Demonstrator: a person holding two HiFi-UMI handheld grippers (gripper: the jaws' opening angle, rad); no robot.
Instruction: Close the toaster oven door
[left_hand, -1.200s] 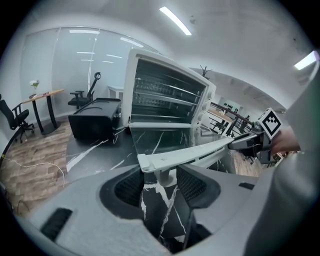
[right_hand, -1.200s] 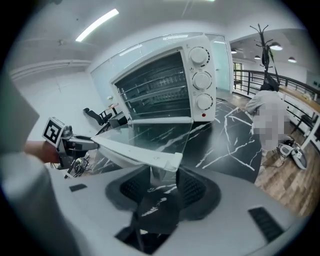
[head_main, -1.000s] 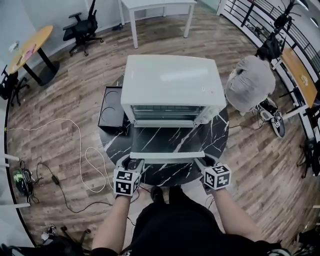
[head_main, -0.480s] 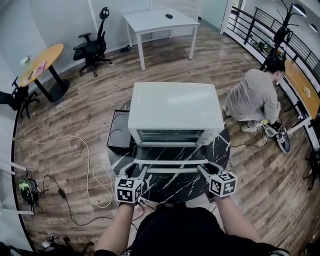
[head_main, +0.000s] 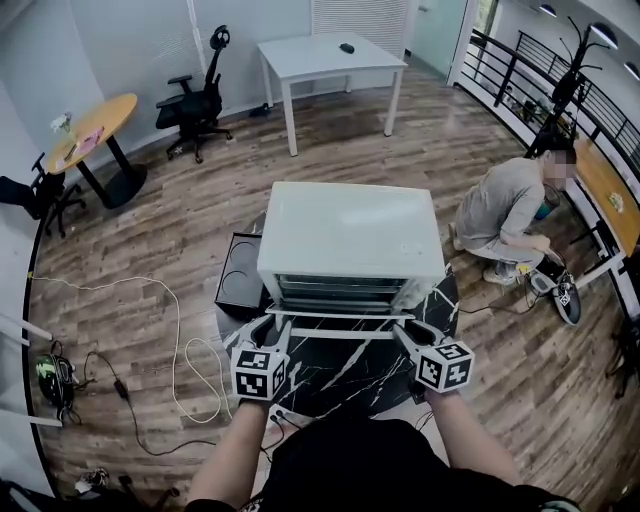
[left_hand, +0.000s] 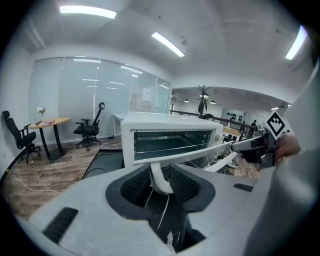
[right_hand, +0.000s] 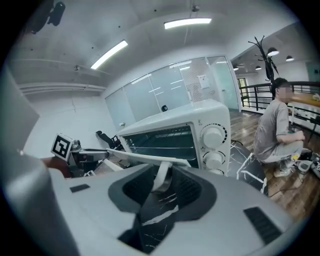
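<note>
From my head view the oven sits at the middle of a round black marbled surface, its door part-way up and not shut. The handle shows there only as a thin white bar in front of the opening. My left gripper is at its left end and my right gripper at its right end. From above I can't judge the grip.

The left gripper view settles it for that side. The curved left post of the handle stands between the fingers of the left gripper, which pinch it. The bar runs off rightward to my other gripper. Above the bar I see into the oven, with a wire rack inside, hidden from the head camera.

The right gripper view shows the same on its side. The right post of the handle is pinched between the fingers of the right gripper. Only this view shows the knobs on the oven's front.

A black slab lies on the surface just left of the oven. A person crouches on the floor well to the right
</note>
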